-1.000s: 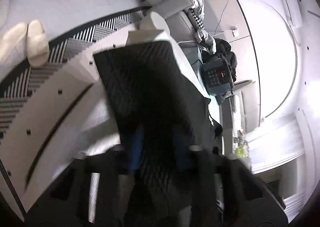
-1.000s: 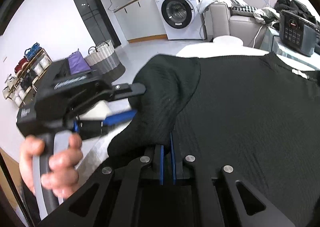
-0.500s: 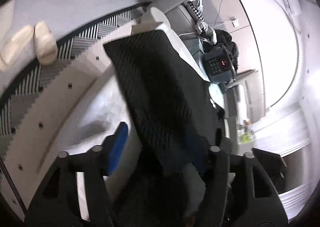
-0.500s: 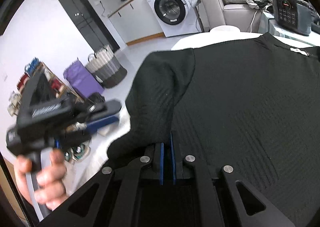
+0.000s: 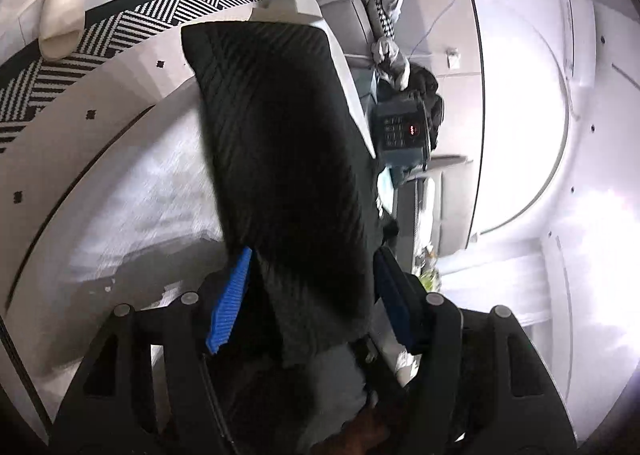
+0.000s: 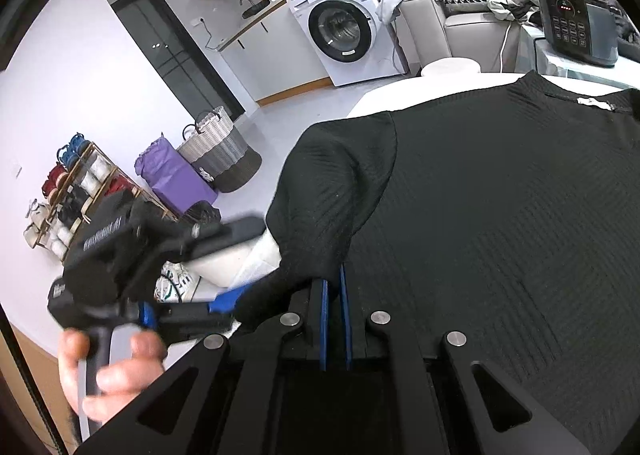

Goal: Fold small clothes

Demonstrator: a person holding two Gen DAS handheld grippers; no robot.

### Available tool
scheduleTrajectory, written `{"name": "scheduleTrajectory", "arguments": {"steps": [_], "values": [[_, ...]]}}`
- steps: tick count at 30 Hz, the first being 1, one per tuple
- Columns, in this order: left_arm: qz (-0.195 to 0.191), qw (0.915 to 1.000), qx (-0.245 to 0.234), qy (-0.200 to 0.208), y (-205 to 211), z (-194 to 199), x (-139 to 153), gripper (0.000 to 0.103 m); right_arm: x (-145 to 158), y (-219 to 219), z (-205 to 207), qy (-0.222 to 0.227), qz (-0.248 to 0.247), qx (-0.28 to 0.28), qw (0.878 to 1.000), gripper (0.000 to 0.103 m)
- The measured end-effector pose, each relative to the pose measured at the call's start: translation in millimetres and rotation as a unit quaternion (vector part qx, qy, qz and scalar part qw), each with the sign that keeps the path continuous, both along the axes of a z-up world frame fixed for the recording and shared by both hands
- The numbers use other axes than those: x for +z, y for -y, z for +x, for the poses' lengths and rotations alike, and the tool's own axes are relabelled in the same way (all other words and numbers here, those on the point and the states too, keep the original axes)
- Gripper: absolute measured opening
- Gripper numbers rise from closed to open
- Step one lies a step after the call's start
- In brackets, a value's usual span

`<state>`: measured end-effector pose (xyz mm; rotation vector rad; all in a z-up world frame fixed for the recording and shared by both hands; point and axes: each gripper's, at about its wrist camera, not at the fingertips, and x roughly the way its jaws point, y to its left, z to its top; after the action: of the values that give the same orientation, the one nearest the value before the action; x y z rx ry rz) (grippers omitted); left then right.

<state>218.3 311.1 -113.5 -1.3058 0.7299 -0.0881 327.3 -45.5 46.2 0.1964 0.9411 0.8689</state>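
Looked mid-fold to me: the black ribbed knit top (image 6: 500,215) lay across the white counter (image 5: 132,199), right gripper (image 6: 335,295) clenched on its hem, left gripper (image 5: 312,287) released around the sleeve edge, so regripping probably came next.

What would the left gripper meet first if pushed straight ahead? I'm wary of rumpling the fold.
Probably the black garment: the left gripper stands open with the cloth's near edge already between its pads.
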Motion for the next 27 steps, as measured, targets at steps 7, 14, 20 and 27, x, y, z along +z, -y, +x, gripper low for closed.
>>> {"name": "scheduleTrajectory", "arguments": {"steps": [7, 14, 20, 27], "values": [[0.011, 0.9999, -0.004, -0.002, -3, 11, 6, 0.055, -3, 1, -1, -0.003, 0.001, 0.0, 1.0, 0.006], [0.024, 0.9996, -0.008, -0.011, 0, -2, -1, 0.043, -8, -11, -6, 0.007, -0.046, 0.021, 0.999, 0.019], [0.034, 0.9993, -0.011, 0.007, -1, -6, 3, 0.009, 1, -21, -24, 0.077, -0.093, 0.033, 0.992, 0.046], [0.037, 0.9989, -0.01, 0.026, -7, -9, 19, 0.007, 3, -33, -41, 0.166, -0.147, 0.05, 0.974, 0.048]]}}
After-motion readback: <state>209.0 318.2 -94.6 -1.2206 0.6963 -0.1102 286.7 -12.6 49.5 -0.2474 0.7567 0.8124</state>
